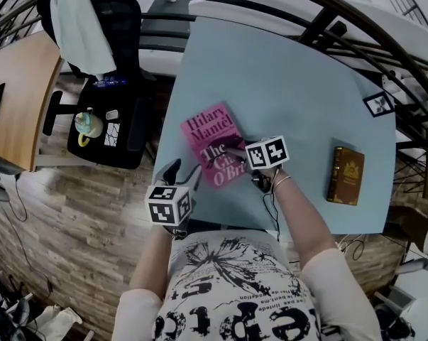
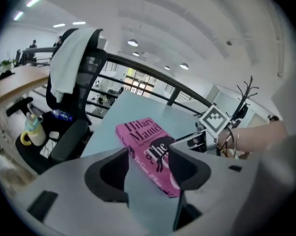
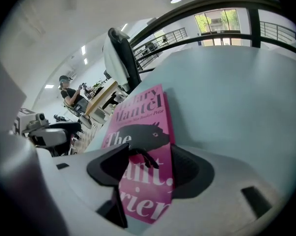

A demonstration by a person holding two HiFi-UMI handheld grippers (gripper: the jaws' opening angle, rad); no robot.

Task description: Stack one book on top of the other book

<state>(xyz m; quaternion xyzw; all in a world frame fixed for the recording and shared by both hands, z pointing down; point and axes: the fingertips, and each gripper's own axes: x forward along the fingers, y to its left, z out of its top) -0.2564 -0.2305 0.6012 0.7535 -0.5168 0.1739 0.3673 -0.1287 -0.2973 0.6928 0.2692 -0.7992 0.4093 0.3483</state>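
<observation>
The pink book [image 1: 212, 144] is lying flat, cover up, on the light blue table [image 1: 284, 77], near its front edge and turned at an angle. The brown book [image 1: 345, 175] is resting well apart from it, near the table's right side, so the two are not yet stacked.

The right gripper [image 1: 235, 148] is reaching onto the pink book's lower right part. In the right gripper view its jaws are standing apart around the near end of the pink book [image 3: 143, 117], the right jaw sitting along the book's edge and the left jaw overlapping the cover. No pad is visibly pressing on the book.

The left gripper [image 1: 184, 172] is hovering just beside the book's lower left edge. In the left gripper view its jaws are gaping wide, with bare table directly between them and the spine of the pink book [image 2: 138, 132] showing just beyond, untouched.

A black office chair [image 1: 111, 130] draped with a white cloth [image 1: 79, 20] is standing left of the table, on a wooden floor [image 1: 79, 212].
</observation>
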